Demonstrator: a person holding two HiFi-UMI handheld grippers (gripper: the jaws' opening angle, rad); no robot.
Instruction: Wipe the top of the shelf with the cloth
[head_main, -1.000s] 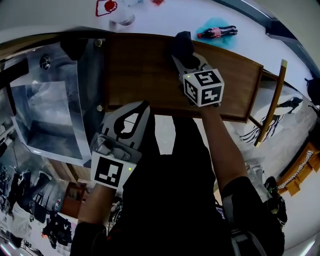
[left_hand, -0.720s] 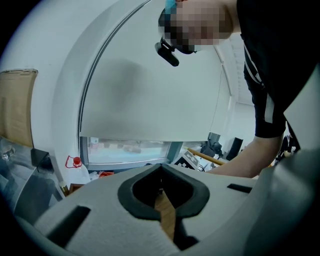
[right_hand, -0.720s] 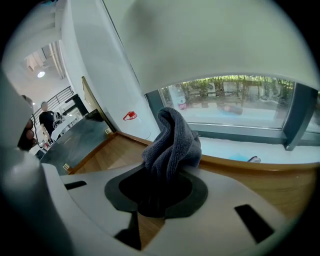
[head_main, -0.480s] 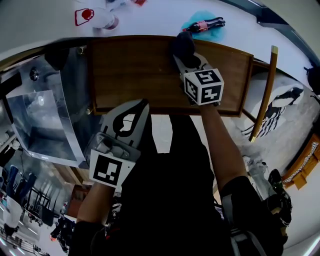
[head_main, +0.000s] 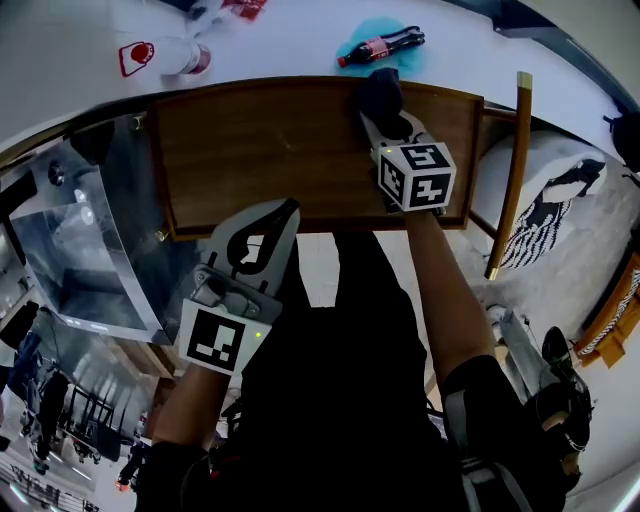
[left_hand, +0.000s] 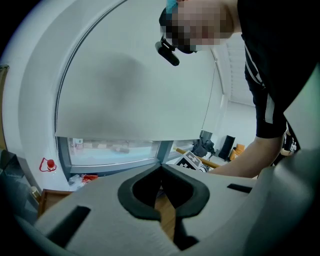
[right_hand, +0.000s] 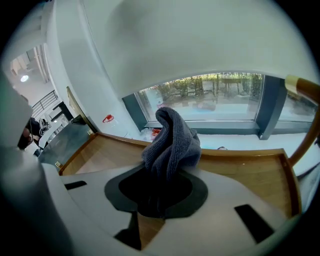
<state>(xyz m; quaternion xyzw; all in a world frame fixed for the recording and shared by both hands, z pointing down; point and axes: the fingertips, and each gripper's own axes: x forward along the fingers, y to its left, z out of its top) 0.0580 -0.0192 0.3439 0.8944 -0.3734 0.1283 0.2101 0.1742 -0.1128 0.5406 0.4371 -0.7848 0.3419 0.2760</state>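
- Head view: the right tongs (head_main: 376, 112) are reaching across the wooden shelf (head_main: 260, 140) and holding a dark cloth (head_main: 379, 88) at its far edge, toward the right end. The left tongs (head_main: 290, 206) are hanging at the near edge of the shelf and carrying nothing. The wiping step appears to be in hand, with the cloth working the far right part of the top. The wide stretch to the left looks yet to be covered.
- Head view, writing: a bottle (head_main: 381, 46) with a red label is lying on the floor beyond the shelf. Its print is too small to read. A white item with a red mark (head_main: 135, 57) is equally illegible. The marker cubes are showing only black-and-white squares, no letters.
- Left gripper view: the left tongs (left_hand: 161, 171) are standing closed, tips meeting, with nothing between them. Only a strip of wood is showing through the gap below.
- Right gripper view: the right tongs (right_hand: 159, 191) are clamping the grey knitted cloth (right_hand: 172, 140), which is bunching up past the jaws over the shelf top (right_hand: 245, 172). The next move probably calls for pressing the cloth flat on the wood and sweeping it leftward along the far edge, keeping the grip firm.
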